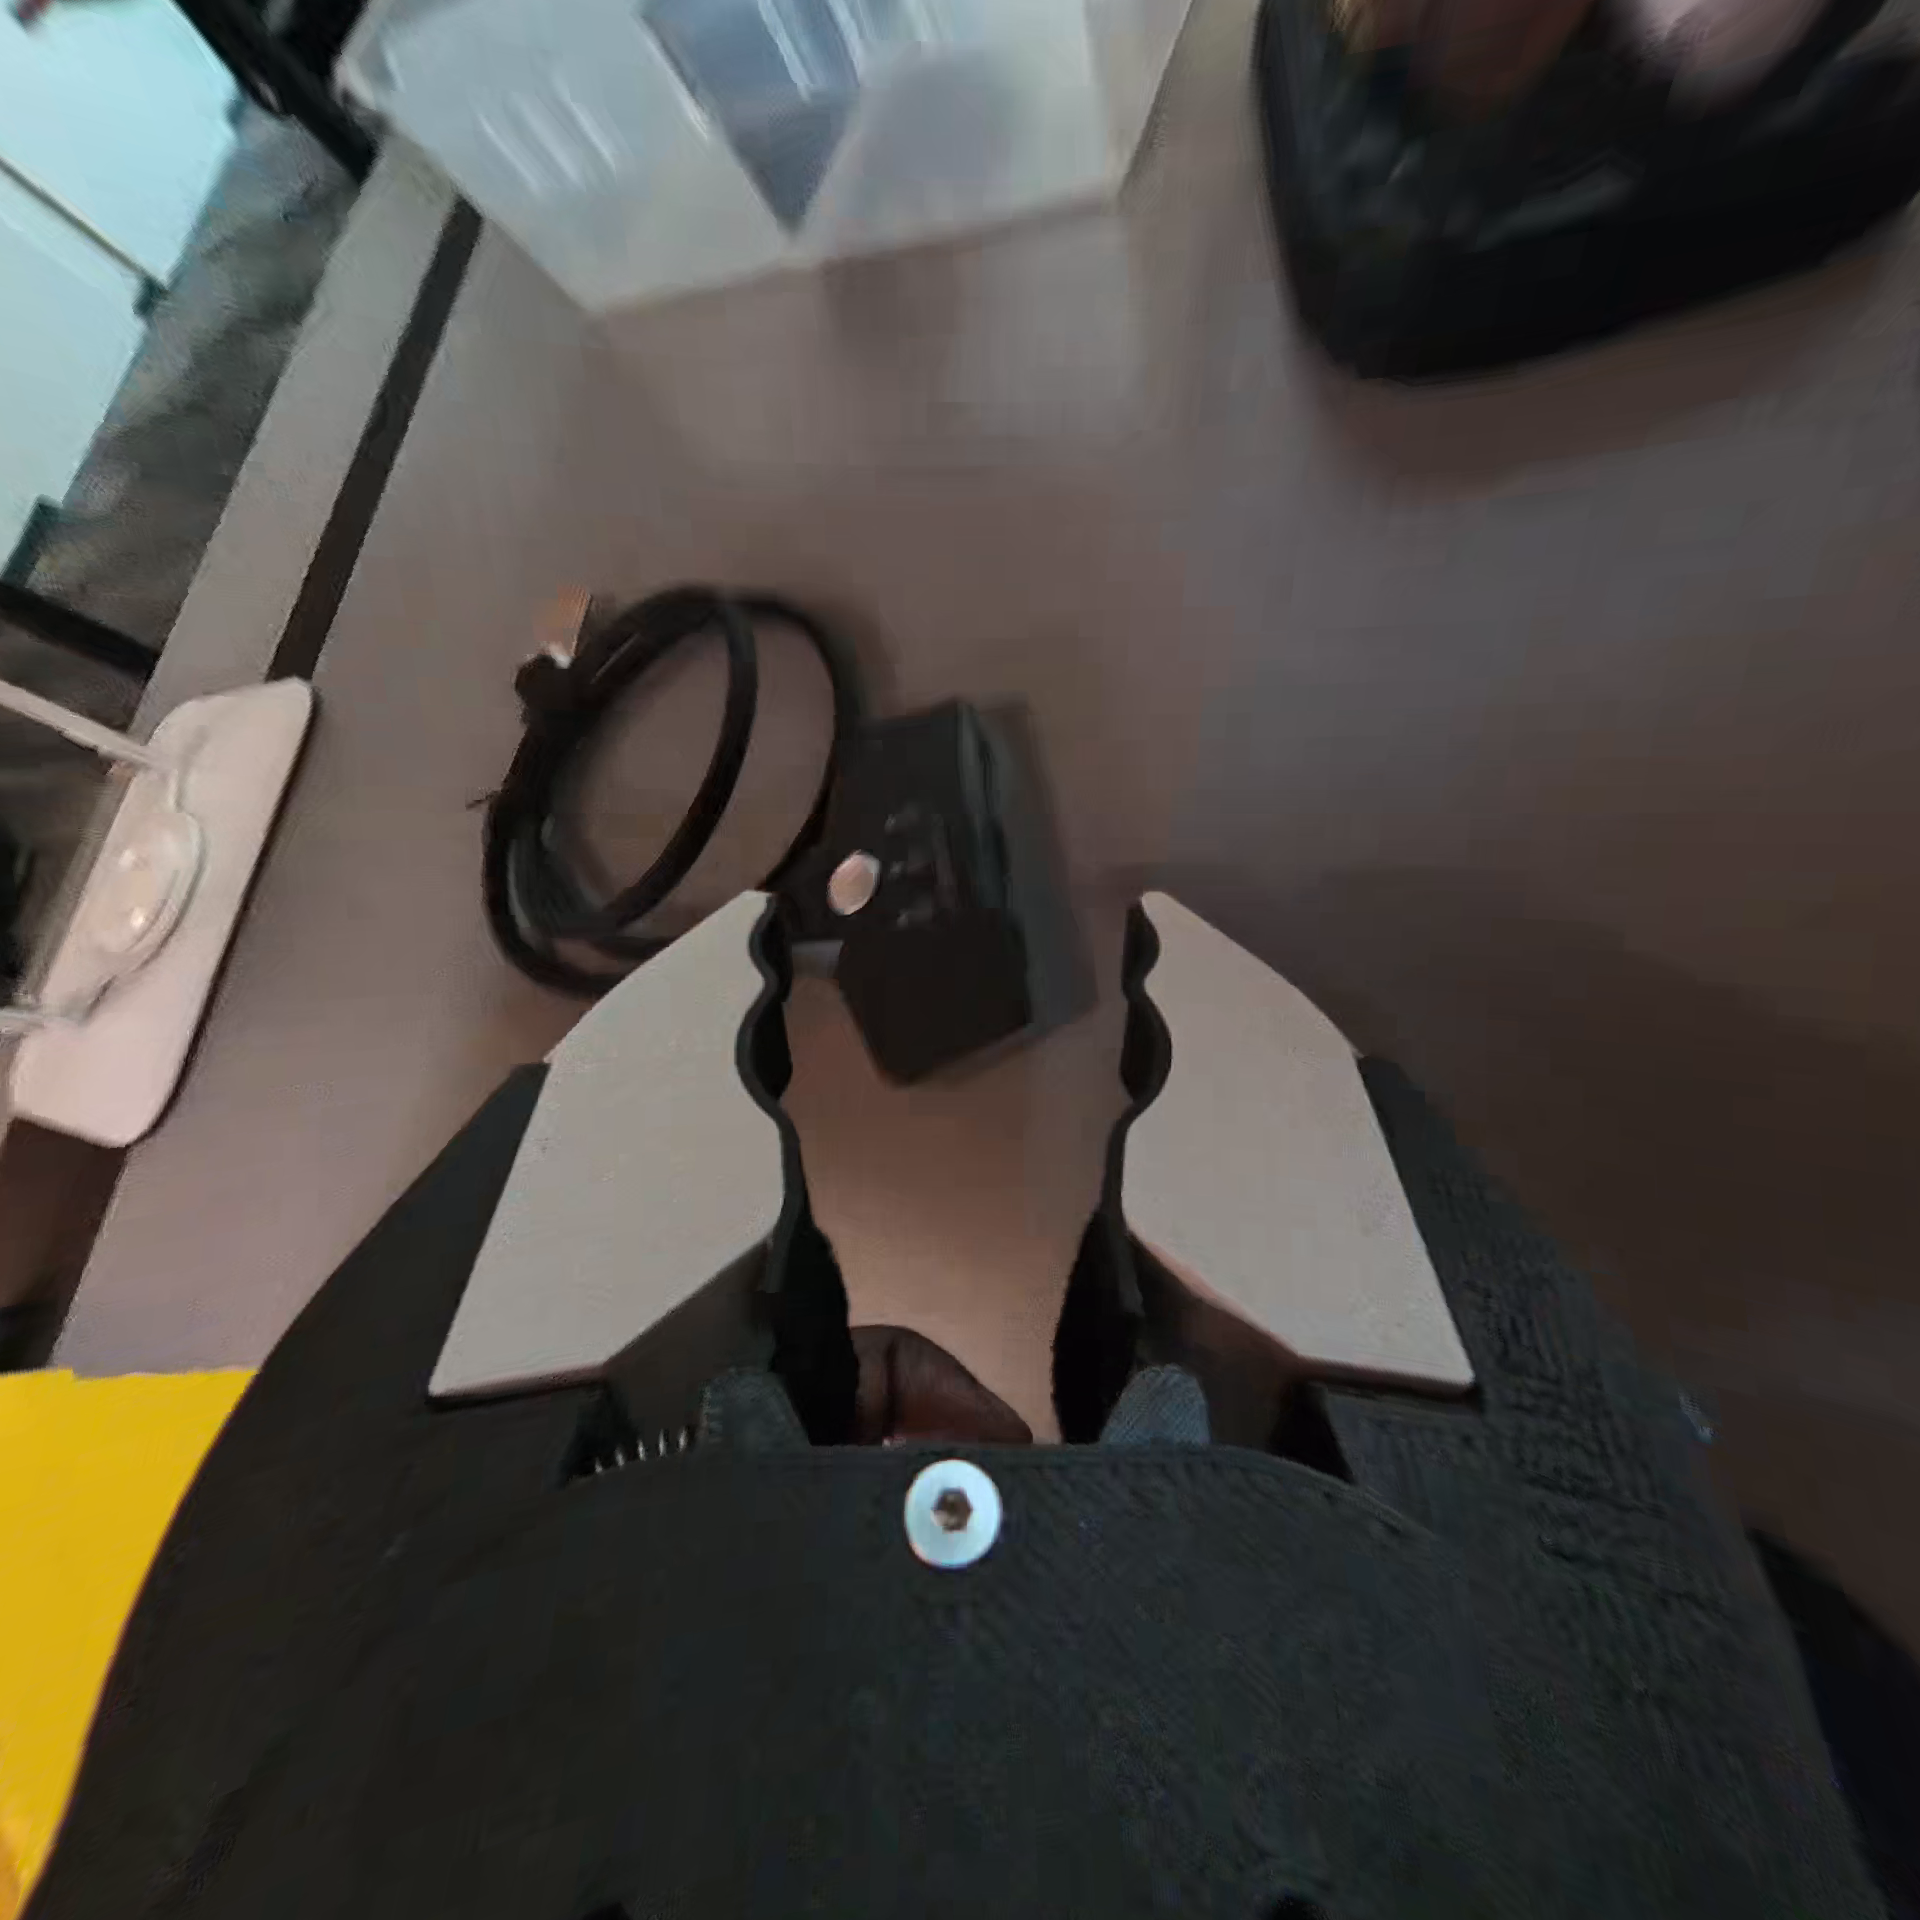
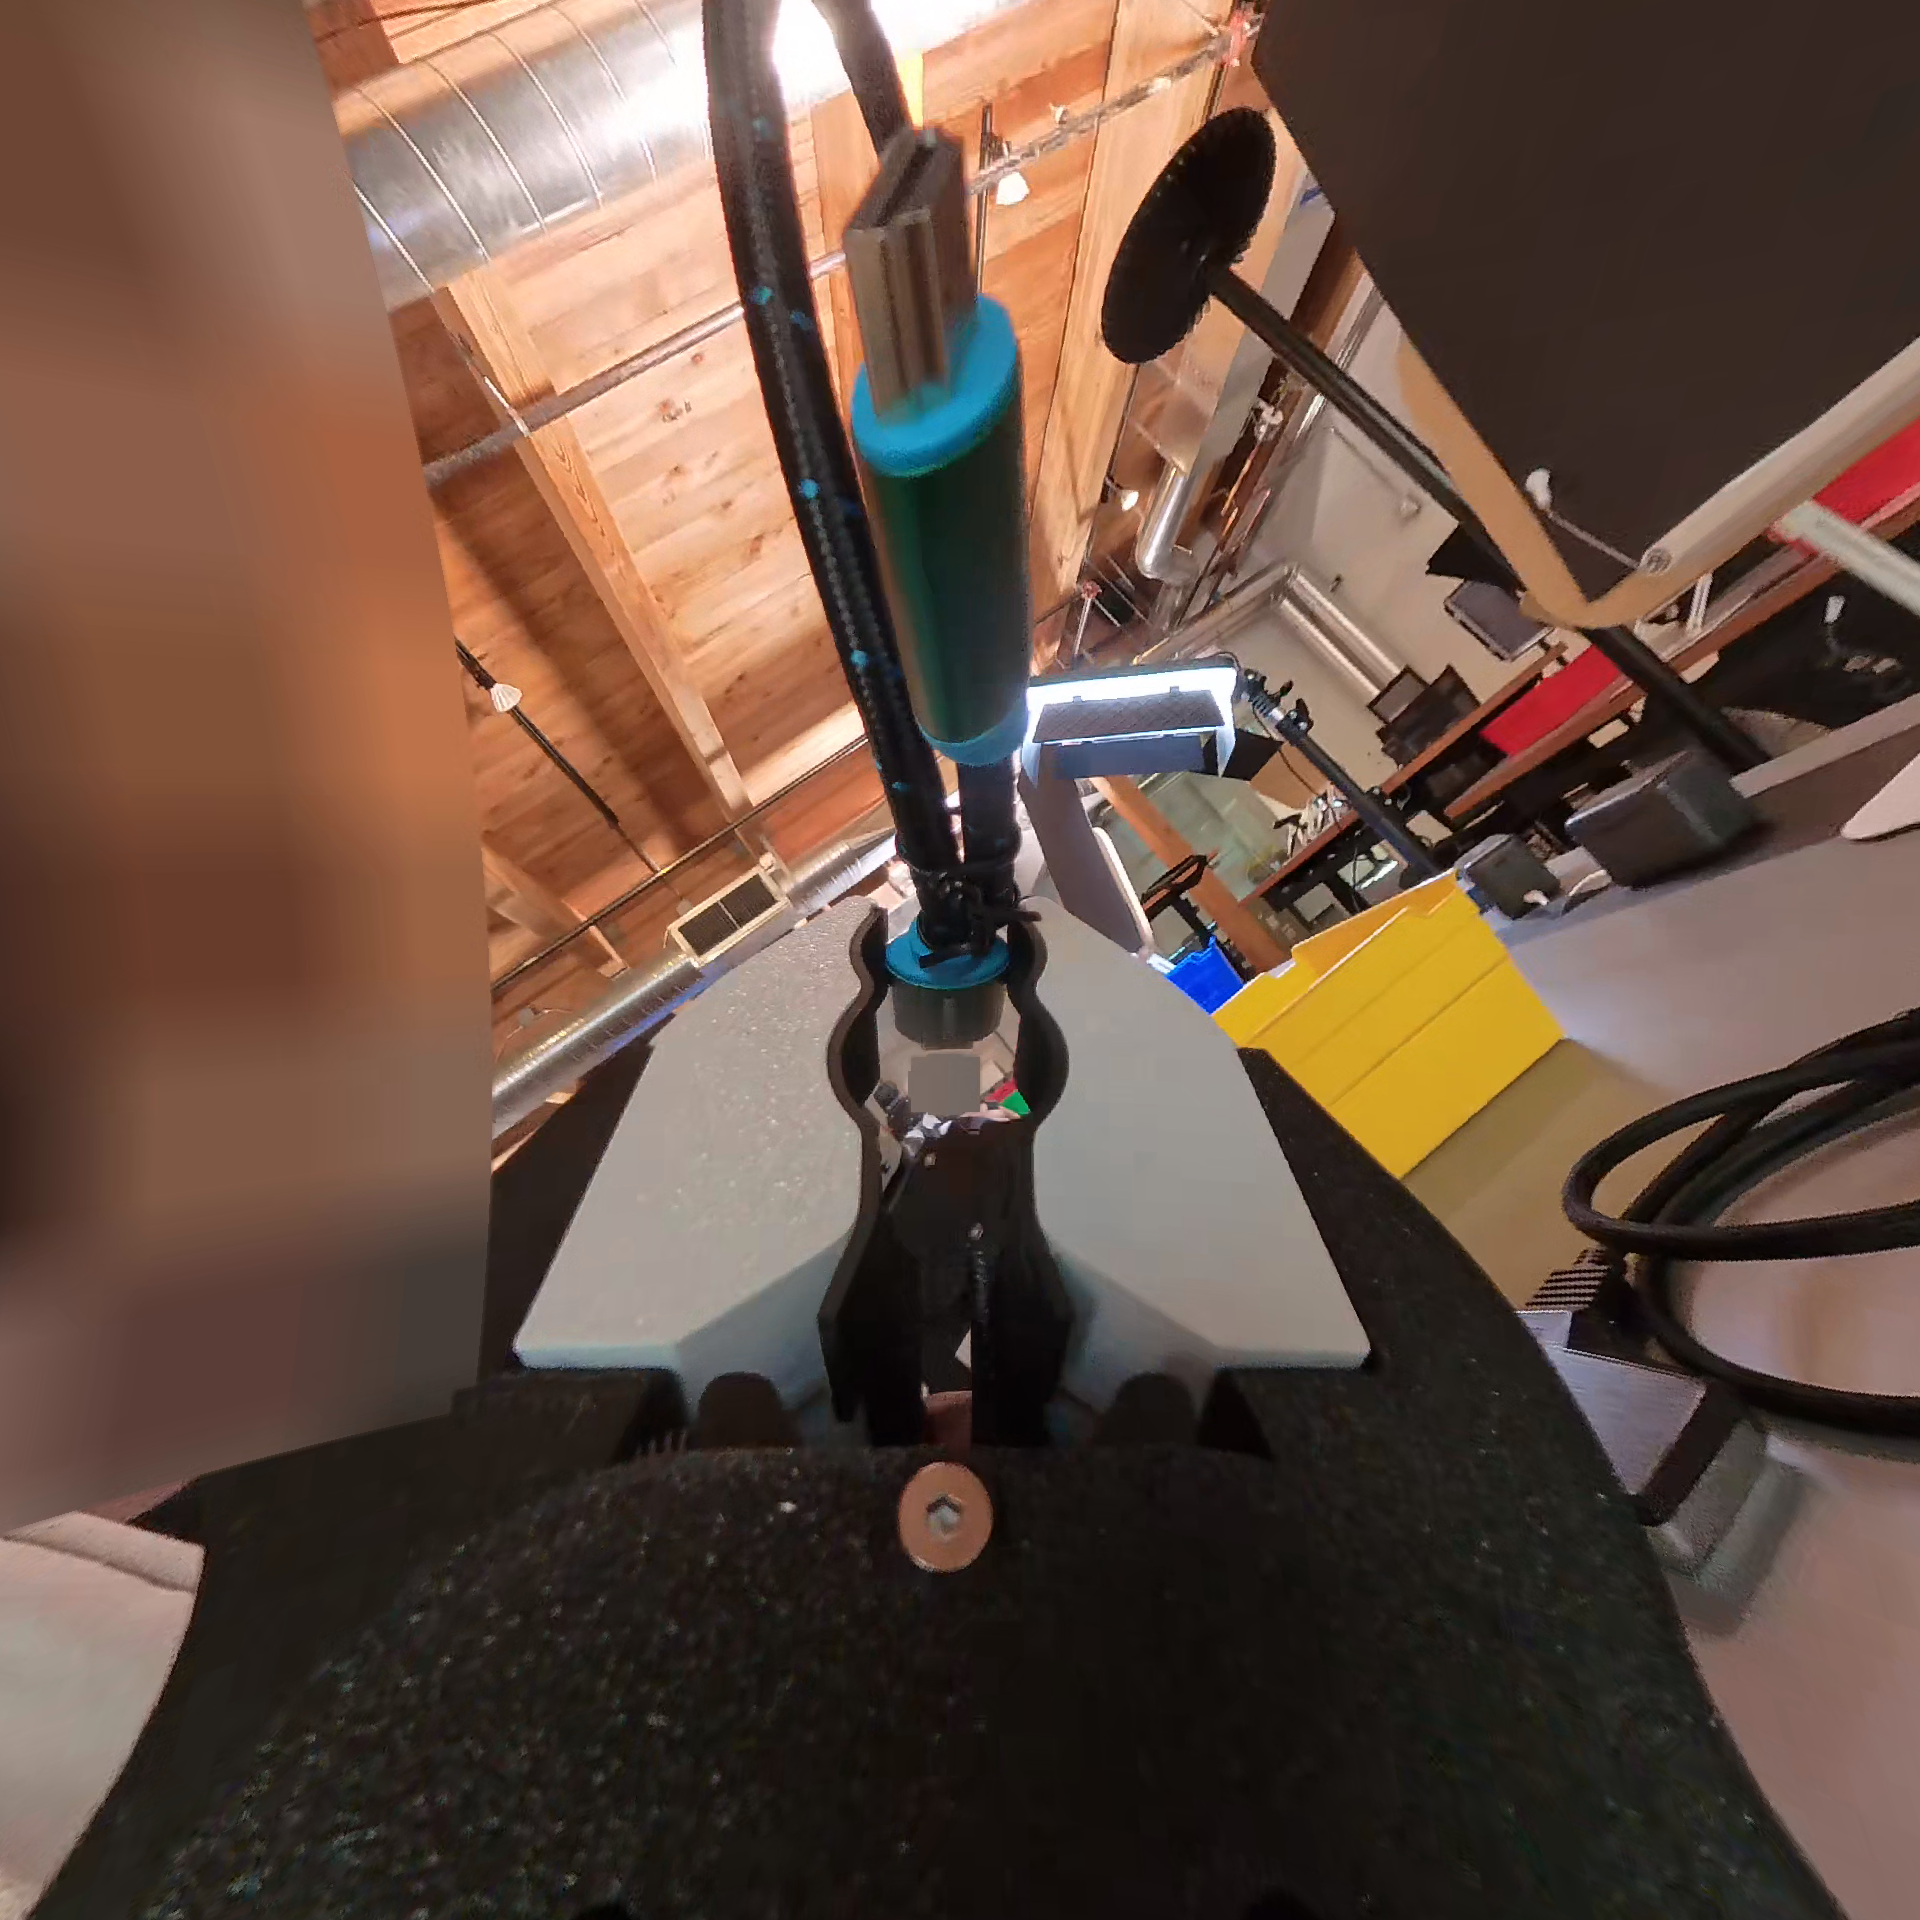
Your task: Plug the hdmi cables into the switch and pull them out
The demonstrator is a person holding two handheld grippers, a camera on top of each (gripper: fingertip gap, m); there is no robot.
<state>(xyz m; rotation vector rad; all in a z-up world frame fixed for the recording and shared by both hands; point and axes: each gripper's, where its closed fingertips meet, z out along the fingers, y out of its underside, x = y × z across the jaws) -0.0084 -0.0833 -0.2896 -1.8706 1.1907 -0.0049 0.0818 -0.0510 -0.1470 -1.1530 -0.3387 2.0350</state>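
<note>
In the left wrist view my left gripper [image 1: 953, 914] is open and empty, hovering just above the black switch box [image 1: 940, 992], which has a silver button and lies on the brown table [image 1: 1351, 727]. A coiled black cable [image 1: 665, 790] lies against the switch's left side. In the right wrist view my right gripper [image 2: 951, 935] points up toward the ceiling and is shut on one teal-ringed plug [image 2: 948, 982] of a braided black HDMI cable [image 2: 790, 416]. The cable's other plug [image 2: 945, 540], green and teal with a bare metal tip, stands above the fingers.
A white power strip [image 1: 145, 914] lies at the table's left edge. A clear plastic box [image 1: 748, 135] and a black bag [image 1: 1558, 177] sit at the far side. The right wrist view shows a yellow bin [image 2: 1392, 1029] and another black cable coil [image 2: 1766, 1174].
</note>
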